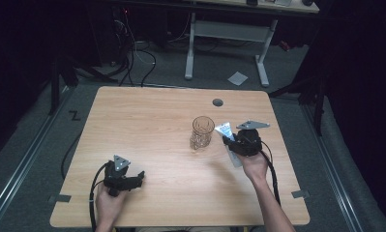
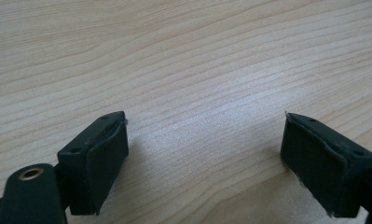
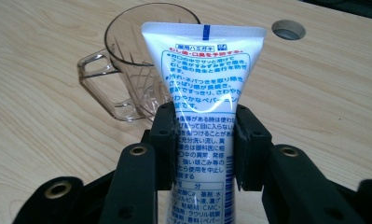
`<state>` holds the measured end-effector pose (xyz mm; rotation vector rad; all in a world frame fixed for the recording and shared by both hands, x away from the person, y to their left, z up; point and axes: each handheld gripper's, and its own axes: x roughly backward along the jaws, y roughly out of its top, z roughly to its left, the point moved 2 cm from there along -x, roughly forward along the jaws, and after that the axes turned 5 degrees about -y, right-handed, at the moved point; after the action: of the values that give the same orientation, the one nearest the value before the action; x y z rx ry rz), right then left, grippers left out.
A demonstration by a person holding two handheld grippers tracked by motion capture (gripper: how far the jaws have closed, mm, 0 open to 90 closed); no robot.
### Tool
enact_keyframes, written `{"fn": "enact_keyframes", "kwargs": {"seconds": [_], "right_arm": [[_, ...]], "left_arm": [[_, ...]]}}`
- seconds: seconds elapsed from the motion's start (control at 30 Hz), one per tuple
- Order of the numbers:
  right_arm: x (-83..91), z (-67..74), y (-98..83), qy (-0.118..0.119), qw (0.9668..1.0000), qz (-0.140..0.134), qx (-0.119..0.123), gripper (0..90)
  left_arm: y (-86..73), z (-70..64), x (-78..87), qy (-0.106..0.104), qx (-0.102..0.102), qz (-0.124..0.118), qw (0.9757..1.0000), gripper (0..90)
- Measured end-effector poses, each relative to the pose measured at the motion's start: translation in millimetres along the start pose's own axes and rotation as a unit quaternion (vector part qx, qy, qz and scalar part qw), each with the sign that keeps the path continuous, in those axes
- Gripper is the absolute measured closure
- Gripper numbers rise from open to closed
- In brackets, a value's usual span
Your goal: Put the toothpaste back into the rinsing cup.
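A white toothpaste tube [image 3: 202,88] with blue and red print stands between the pads of my right gripper [image 3: 204,144], which is shut on it; its flat crimped end points away from me. In the high view the right gripper [image 1: 236,142] holds the tube [image 1: 225,129] just right of a clear glass mug [image 1: 201,131] standing upright on the wooden table [image 1: 147,125]. Behind the tube in the right gripper view stands the mug [image 3: 127,65], handle to the left. My left gripper [image 1: 135,180] rests near the table's front left, and its jaws [image 2: 204,163] stand wide open over bare wood.
A round cable hole [image 1: 217,102] lies in the table behind the mug. Beyond the table stand a white desk frame [image 1: 227,43], cables and a paper scrap [image 1: 238,78] on the grey floor.
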<state>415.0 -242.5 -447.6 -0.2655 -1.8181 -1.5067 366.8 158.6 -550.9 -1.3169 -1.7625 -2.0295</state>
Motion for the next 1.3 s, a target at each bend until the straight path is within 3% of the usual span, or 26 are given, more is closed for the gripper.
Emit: {"fn": "enact_keyframes", "kwargs": {"seconds": [0.57, 1.3], "right_arm": [[7.5, 11.8, 0.4, 0.02, 0.9994, -0.028, 0.009, 65.5], [9.9, 23.8, 22.9, 0.038, 0.9976, -0.055, 0.017, 65.5]], "left_arm": [[0.0, 0.0, 0.0, 0.0, 0.0, 0.0, 1.0, 15.2], [0.1, -0.1, -0.1, -0.001, 0.001, 0.0, 1.0, 15.2]]}}
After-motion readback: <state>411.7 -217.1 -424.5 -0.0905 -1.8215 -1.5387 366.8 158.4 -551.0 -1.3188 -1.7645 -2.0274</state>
